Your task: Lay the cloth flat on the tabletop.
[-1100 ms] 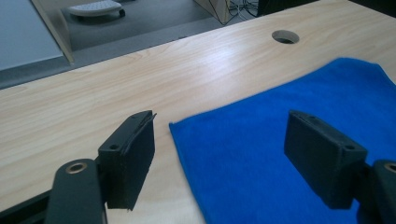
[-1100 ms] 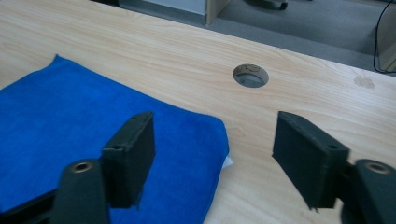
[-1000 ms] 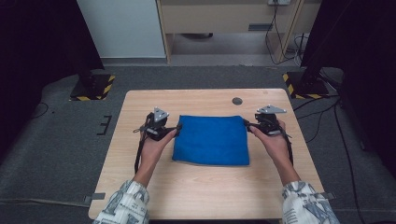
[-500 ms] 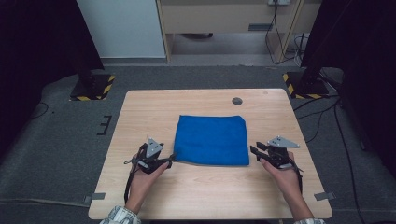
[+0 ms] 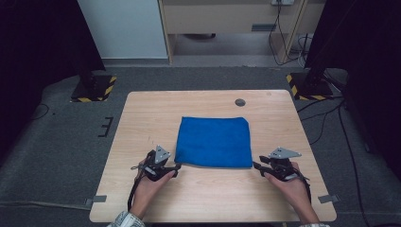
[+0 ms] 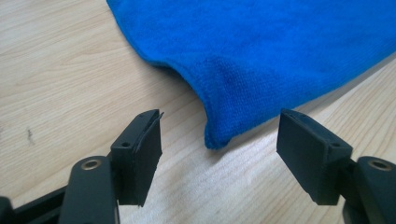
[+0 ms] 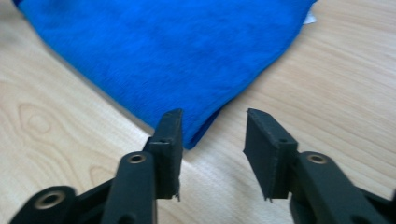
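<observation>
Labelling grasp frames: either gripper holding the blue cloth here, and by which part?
Nothing is held. The left gripper stands open in front of one near corner of the blue cloth; the right gripper stands open at the other near corner, pads not pressing.

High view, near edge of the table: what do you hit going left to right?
Left hand-held gripper → blue cloth → right hand-held gripper. Both hand-held grippers are open, each aimed at a near corner of the cloth on the table.
</observation>
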### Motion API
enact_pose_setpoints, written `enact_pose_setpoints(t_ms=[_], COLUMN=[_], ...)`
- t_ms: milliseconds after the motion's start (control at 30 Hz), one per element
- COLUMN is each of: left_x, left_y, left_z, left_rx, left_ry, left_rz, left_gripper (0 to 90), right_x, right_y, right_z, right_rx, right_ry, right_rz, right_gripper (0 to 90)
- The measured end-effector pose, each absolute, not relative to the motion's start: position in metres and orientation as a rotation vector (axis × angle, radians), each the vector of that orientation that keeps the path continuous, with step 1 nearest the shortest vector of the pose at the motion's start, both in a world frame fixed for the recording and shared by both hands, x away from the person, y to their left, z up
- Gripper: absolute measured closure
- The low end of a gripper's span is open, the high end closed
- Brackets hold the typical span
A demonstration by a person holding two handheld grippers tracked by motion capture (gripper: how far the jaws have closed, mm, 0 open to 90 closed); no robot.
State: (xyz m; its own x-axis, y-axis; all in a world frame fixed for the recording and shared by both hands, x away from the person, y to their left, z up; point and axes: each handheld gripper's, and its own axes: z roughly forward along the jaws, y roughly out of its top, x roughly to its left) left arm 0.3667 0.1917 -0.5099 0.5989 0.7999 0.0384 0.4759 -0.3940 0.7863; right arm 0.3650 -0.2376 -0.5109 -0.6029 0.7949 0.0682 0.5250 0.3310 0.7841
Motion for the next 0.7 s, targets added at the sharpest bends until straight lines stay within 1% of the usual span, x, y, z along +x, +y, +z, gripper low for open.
enact_pose_setpoints(t_ms=[33, 233, 300, 367, 500, 700], left_x=[0.368, 0.37, 0.371, 0.372, 0.372, 0.375], left_y=[0.194, 0.19, 0.186, 0.182, 0.181, 0.184], left_z=[-0.507, -0.51, -0.512, -0.515, -0.519, -0.52], left_rx=[2.053, 2.07, 2.094, 2.131, 2.148, 2.127], left_ry=[0.988, 0.988, 0.978, 0.972, 0.985, 0.992], left_rz=[0.559, 0.506, 0.492, 0.487, 0.468, 0.447], left_gripper=[28.6, 27.6, 27.7, 29.6, 37.1, 53.3], right_x=[0.366, 0.371, 0.371, 0.371, 0.37, 0.372], right_y=[-0.234, -0.225, -0.223, -0.221, -0.22, -0.219], right_z=[-0.513, -0.524, -0.526, -0.527, -0.527, -0.526], right_rx=[1.153, 1.135, 1.136, 1.13, 1.121, 1.108], right_ry=[2.314, 2.391, 2.405, 2.41, 2.425, 2.417], right_rz=[1.154, 1.107, 1.095, 1.089, 1.089, 1.113], right_gripper=[49.9, 51.4, 53.6, 55.9, 62.9, 74.6])
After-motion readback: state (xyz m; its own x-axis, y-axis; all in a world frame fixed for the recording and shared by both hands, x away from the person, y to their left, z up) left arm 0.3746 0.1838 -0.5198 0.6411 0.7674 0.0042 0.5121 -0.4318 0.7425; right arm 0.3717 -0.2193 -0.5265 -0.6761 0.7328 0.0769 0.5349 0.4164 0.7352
